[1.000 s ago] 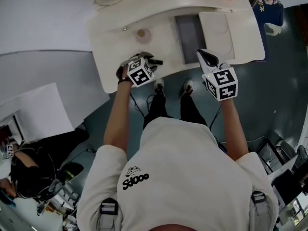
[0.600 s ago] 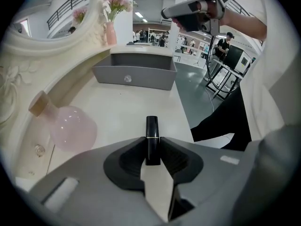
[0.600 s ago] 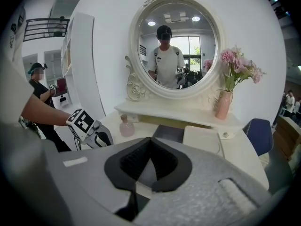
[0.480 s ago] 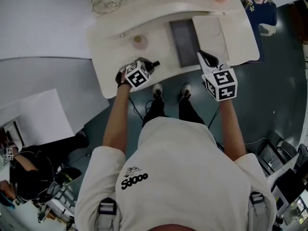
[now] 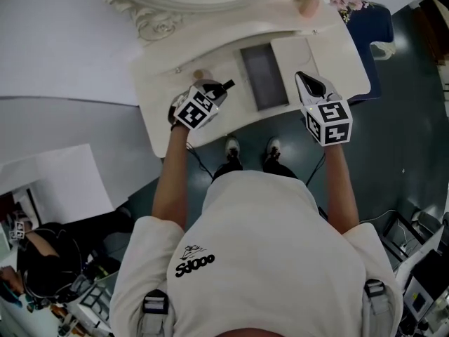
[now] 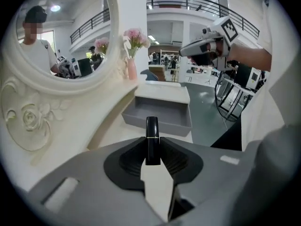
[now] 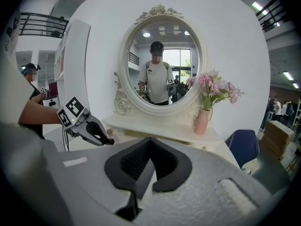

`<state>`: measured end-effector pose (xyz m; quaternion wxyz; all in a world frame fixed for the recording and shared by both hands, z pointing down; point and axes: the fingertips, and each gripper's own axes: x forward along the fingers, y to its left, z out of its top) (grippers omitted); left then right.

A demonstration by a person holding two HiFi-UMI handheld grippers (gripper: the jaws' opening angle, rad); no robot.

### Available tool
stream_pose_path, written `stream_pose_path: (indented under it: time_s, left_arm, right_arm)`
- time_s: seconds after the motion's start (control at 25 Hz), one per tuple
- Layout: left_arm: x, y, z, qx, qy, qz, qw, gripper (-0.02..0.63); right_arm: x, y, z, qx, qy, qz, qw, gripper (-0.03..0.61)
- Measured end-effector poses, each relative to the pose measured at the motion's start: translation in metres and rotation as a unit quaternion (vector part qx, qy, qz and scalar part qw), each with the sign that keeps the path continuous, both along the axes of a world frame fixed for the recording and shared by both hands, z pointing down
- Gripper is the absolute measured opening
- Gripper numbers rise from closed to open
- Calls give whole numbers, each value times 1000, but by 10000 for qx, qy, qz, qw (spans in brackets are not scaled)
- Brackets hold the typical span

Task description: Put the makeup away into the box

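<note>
Lipstick [image 6: 152, 132] pinched in my left gripper [image 6: 152, 150], long axis running along the jaws, cap end poking out forward; open grey box [image 6: 157, 122] sits straight ahead of that tip on the vanity [image 6: 113, 128], not yet over it; left hand nearer; right gripper [image 7: 149, 163] pressed together, empty

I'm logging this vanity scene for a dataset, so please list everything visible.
dressing table: one, white, under everything
mirror: one, oval, ornate white frame, table's back
box: one, grey, open, table centre
lid: one, white, beside box
vase: one, pink, holding pink flowers, table's back corner
small round jar: one, pinkish, on table by left gripper
lipstick: one, black, between left gripper's jaws
chair: one, blue, beside table
left gripper: shut on lipstick
right gripper: shut, empty
</note>
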<state>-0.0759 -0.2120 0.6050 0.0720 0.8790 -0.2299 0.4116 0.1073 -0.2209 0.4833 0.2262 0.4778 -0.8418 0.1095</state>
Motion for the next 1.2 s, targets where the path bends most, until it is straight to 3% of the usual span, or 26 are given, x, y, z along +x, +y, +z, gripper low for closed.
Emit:
stream_pose_path:
  time_s: [0.28, 0.56, 0.96, 1.2]
  left_arm:
    - [35, -38, -57, 617, 392, 22, 9973, 117]
    - [82, -49, -59, 559, 171, 569, 9967, 117]
    - [129, -52, 4, 26, -802, 1389, 9870, 116]
    - [141, -53, 39, 206, -1513, 1905, 9697, 117]
  right_arm:
    - [16, -6, -24, 280, -11, 170, 9995, 3]
    - [41, -1, -31, 313, -98, 427, 9986, 3]
    - [60, 11, -9, -20, -209, 727, 9971, 3]
    - [68, 17, 10, -275, -239, 844, 9958, 3]
